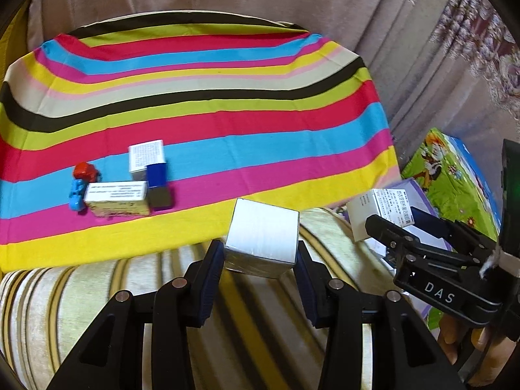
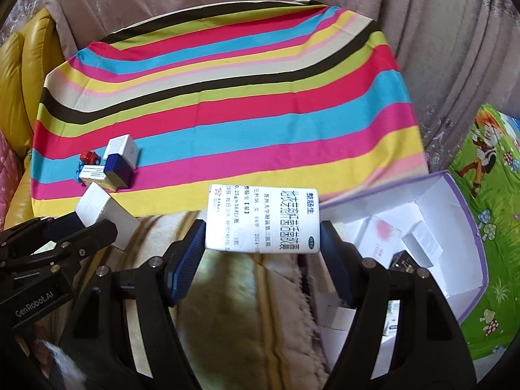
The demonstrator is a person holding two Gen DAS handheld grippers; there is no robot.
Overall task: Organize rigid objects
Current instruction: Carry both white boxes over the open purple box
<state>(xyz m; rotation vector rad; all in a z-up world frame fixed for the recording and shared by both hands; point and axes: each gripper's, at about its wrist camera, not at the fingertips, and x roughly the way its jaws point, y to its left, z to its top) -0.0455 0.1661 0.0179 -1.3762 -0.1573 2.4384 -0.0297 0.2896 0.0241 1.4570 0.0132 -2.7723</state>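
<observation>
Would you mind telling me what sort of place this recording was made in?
Most likely a home living room: a yellow leather sofa, long curtains behind, and a striped cloth spread over soft furniture.

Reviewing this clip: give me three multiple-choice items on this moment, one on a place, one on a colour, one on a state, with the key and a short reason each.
1. Where is the group of small boxes lying?
A. on the striped cloth
B. in the purple-edged box
C. on the green mat

2. What colour is the toy beside that group?
A. green and black
B. red and blue
C. all white

3. What is the left gripper doing?
A. gaping empty
B. clamping a plain white box
C. holding a toy

Key: 1 A, stripes show beneath them. 2 B, red top, blue base. 3 B, both pads press its sides.
</observation>
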